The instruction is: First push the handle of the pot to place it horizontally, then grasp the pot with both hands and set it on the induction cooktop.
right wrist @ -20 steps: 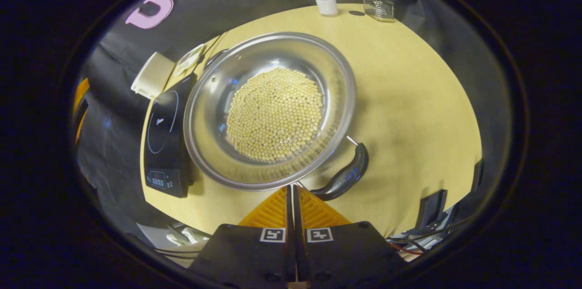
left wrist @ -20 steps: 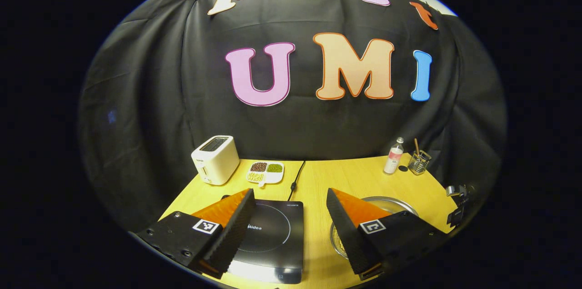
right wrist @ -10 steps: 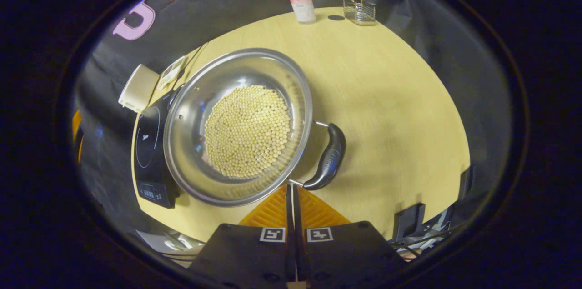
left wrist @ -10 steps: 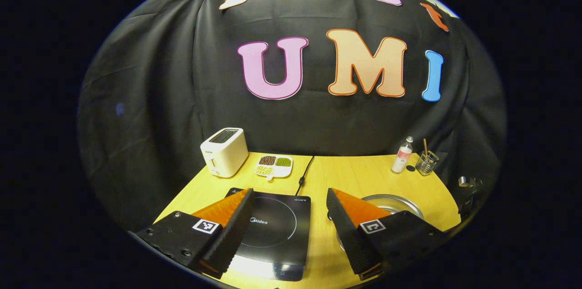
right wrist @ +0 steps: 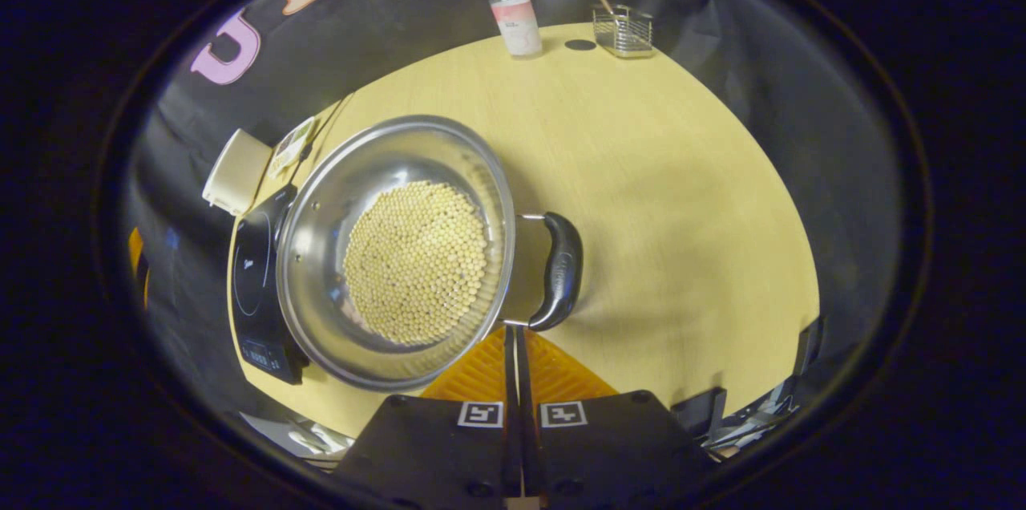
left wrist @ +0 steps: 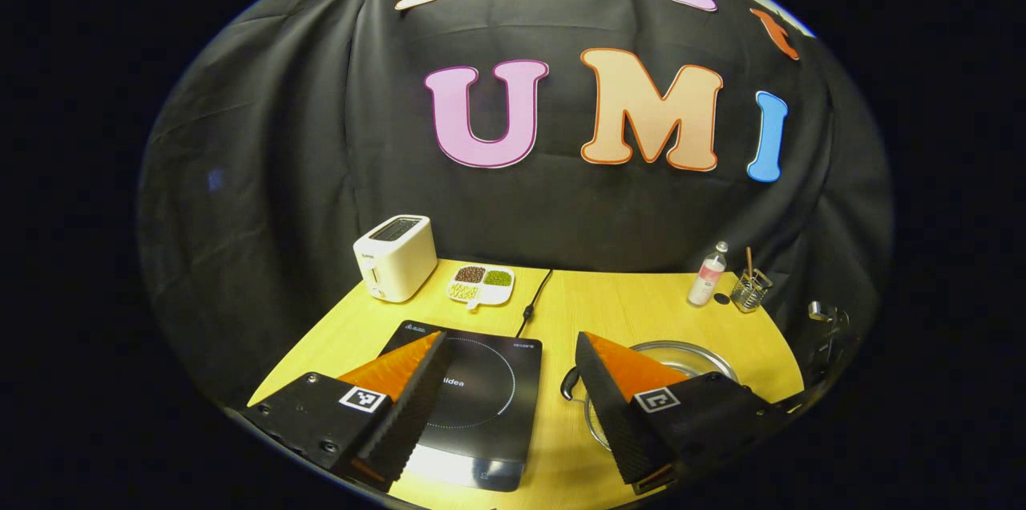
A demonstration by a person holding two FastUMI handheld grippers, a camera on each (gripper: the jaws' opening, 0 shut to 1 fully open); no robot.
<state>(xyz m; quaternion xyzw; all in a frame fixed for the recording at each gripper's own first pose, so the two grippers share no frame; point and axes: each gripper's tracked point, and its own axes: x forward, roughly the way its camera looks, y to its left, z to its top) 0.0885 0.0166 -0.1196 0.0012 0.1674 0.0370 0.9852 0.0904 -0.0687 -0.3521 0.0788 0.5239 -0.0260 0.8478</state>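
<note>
My right gripper (right wrist: 514,331) has its jaws pressed together, empty, tips right at the near end of the pot's handle (right wrist: 560,270); I cannot tell if they touch it. The pot (right wrist: 321,197), full of pale beans (right wrist: 417,261), sits on the table (right wrist: 657,173) just beside the cooktop (right wrist: 255,277), toward the table's front edge. My left gripper (left wrist: 506,398) hangs wide apart above the front edge, over the cooktop (left wrist: 481,394) and pot (left wrist: 689,354). At the back edge I see a toaster (left wrist: 395,257), a dish (left wrist: 479,285), a bottle (right wrist: 516,15) and a wire holder (right wrist: 624,32).
</note>
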